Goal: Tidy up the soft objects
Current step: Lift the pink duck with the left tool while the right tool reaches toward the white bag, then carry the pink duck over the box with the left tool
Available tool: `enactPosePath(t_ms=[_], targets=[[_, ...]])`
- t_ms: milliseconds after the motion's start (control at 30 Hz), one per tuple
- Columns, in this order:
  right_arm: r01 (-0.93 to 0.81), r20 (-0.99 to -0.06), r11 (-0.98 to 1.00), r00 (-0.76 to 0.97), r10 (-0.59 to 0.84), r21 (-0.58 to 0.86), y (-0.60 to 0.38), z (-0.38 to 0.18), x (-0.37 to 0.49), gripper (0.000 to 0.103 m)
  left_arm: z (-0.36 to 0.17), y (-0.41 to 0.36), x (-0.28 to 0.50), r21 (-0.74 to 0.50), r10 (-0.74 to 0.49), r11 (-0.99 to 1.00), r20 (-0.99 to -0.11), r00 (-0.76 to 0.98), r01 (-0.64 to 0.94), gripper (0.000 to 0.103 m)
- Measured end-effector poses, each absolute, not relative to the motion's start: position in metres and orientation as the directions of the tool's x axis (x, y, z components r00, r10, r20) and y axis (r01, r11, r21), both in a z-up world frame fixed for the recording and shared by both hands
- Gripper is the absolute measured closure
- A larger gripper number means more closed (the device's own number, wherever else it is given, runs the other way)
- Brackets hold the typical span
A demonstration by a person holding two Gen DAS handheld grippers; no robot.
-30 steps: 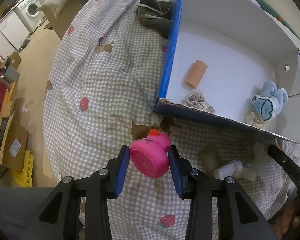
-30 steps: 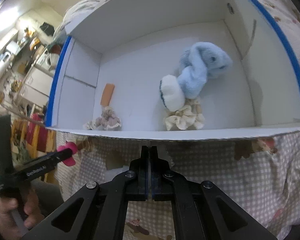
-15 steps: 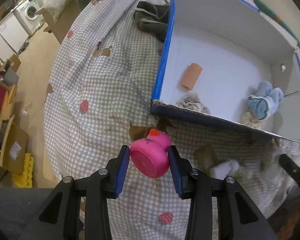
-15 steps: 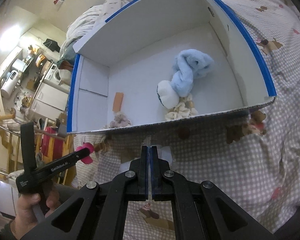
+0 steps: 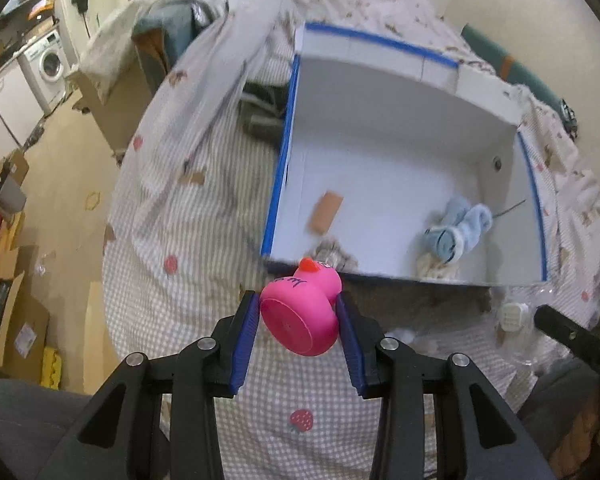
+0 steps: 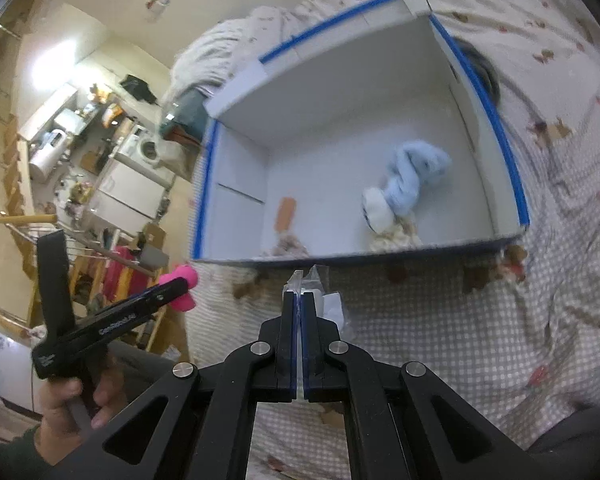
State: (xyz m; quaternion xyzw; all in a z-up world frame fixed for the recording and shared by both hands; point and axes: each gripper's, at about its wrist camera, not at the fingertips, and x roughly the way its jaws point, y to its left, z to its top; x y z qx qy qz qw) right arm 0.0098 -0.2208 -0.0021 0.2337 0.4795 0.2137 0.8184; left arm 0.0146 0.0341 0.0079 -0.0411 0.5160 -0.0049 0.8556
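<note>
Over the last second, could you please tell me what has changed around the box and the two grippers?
The left gripper lifted the pink rubber duck towards the white box. The right gripper pulled back and up, gripping clear plastic packaging. Box contents unchanged: blue plush, scrunchies, peach roll.

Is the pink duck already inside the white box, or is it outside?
Outside. The left gripper holds the pink duck before the white box, above the checked blanket.

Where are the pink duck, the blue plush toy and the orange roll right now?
pink duck (image 5: 300,316): left wrist view, on its round base between the blue pads.
blue plush toy (image 6: 410,178): right wrist view, on its fluffy body inside the box.
orange roll (image 5: 327,213): left wrist view, mid-length, on the box floor.
</note>
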Motion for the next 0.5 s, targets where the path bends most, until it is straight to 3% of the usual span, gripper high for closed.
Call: enactPosePath(t_ms=[233, 500], targets=[[-0.178, -0.649, 0.811, 0.516, 0.559, 0.557, -0.219, 0.033, 0.030, 0.100, 0.032, 0.027, 0.032, -0.063, -0.042, 0.998, -0.860, 0.509, -0.024, 0.067], [-0.163, -0.663, 0.826, 0.522, 0.537, 0.540, -0.217, 0.018, 0.070, 0.100, 0.037, 0.007, 0.049, -0.017, -0.020, 1.000, -0.850, 0.527, 0.010, 0.067]])
